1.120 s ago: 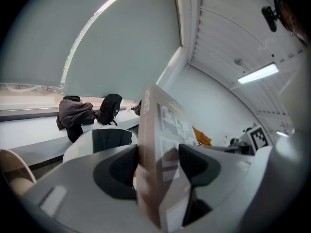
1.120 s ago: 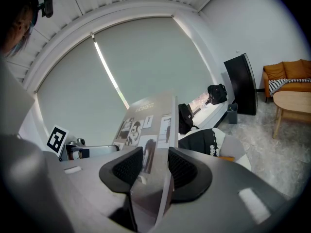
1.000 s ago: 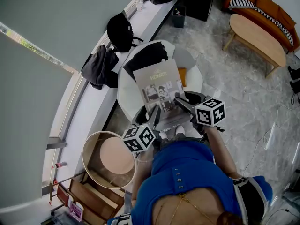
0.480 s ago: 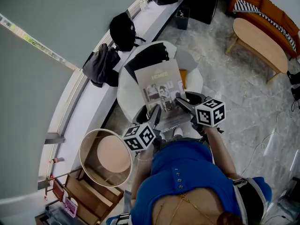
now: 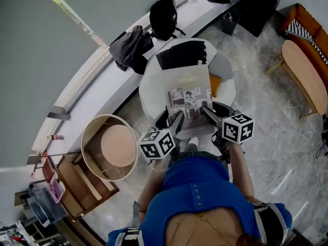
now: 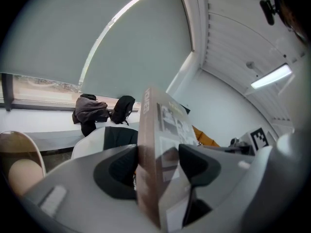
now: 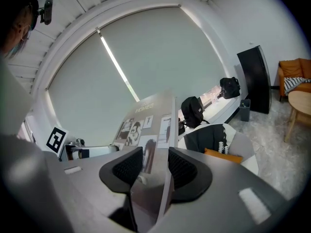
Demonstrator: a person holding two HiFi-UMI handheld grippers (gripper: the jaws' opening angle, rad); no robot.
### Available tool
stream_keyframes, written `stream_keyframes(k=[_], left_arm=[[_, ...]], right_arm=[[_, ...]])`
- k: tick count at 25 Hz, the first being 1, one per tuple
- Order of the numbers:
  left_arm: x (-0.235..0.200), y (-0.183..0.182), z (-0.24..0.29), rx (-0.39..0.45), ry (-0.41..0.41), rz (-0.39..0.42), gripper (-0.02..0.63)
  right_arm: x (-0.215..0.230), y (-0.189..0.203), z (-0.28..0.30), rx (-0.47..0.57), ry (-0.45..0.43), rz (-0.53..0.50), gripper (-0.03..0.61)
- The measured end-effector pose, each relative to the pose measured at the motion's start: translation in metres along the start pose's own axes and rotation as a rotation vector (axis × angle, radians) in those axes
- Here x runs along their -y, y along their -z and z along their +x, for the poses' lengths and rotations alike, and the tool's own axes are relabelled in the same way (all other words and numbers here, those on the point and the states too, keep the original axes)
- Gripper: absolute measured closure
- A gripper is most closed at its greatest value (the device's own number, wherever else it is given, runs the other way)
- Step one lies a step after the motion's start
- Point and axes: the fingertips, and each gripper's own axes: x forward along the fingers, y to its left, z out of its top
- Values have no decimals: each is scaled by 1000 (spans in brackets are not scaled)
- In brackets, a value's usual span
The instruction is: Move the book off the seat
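A large tan book (image 5: 190, 96) with photos on its cover is held flat in the air above the white round seat (image 5: 151, 88). My left gripper (image 5: 176, 125) is shut on the book's near left edge, where the book (image 6: 160, 149) fills the gap between the jaws. My right gripper (image 5: 207, 111) is shut on the near right edge; the book (image 7: 148, 130) stands between its pads. A black garment (image 5: 183, 54) lies over the seat's back, and an orange cushion (image 5: 216, 84) shows at the book's right side.
A round wooden side table (image 5: 110, 146) stands left of me. Two dark bags (image 5: 132, 46) lie on the window ledge (image 5: 92, 94). A wooden coffee table (image 5: 306, 77) and an orange sofa (image 5: 305, 22) are at the right. Grey marble floor (image 5: 256, 81) lies between.
The head view has swung, so the seat and book sit further right in frame. Both grippers still hold the book over the seat in the same grip.
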Motion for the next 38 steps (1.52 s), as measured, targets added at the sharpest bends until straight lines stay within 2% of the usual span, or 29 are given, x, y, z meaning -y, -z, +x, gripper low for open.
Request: stream_keyframes(k=[7,12,17,21,28,33,38], left_arm=[[-72,-4,-55,74,-156,-98,351],[-139,2,-124,149,-272,-179,351],[-216,17,-227,222,-379,-254,351],[-276,40,-313,253,-449,-304,351],[-364,82,-441,312,-543,-352,351],[-400,118,-512,373,-592,-428,351],[-412,154,-549,433,-637,-514,351]], right_arm=[[-63,11,68,-113,-149,-72,410],[-140,35,121,-197,-265,-151,410],[-251,80,172,-283,-370,-220,410],[-342,130,204,-334,-429,-245,410],[-477,212,248,-371,-507,-279,408],[-547,261,259,-400,-550,-342,408],[-582,298,258,-466,-601,-400,410]])
